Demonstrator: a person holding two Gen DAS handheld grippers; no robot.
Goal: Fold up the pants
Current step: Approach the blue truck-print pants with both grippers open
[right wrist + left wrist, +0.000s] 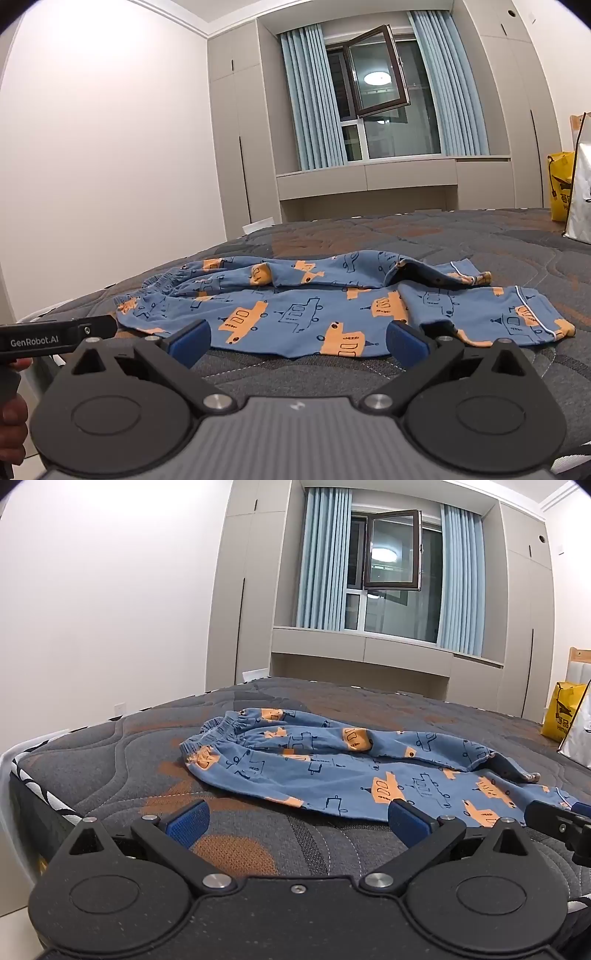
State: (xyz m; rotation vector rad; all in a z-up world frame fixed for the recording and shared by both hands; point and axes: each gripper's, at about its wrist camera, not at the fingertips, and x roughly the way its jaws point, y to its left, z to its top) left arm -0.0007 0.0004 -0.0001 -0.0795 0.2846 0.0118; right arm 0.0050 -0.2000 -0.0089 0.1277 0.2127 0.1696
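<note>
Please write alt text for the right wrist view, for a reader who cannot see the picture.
Blue children's pants with orange vehicle prints lie unfolded and rumpled on a dark quilted mattress, just ahead of the open right gripper, whose blue-padded fingers hold nothing. Behind are a window with blue curtains and, at the right edge, a yellow bag.

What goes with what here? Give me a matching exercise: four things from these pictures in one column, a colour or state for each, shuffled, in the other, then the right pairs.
Things:
1. pants
2. window
3. bag
4. left gripper

Colours or states:
A. yellow, standing at the far right
B. jaws wide open, nothing between them
C. blue with orange print, lying unfolded on the mattress
D. one pane swung open

Pairs: 1-C, 2-D, 3-A, 4-B
</note>
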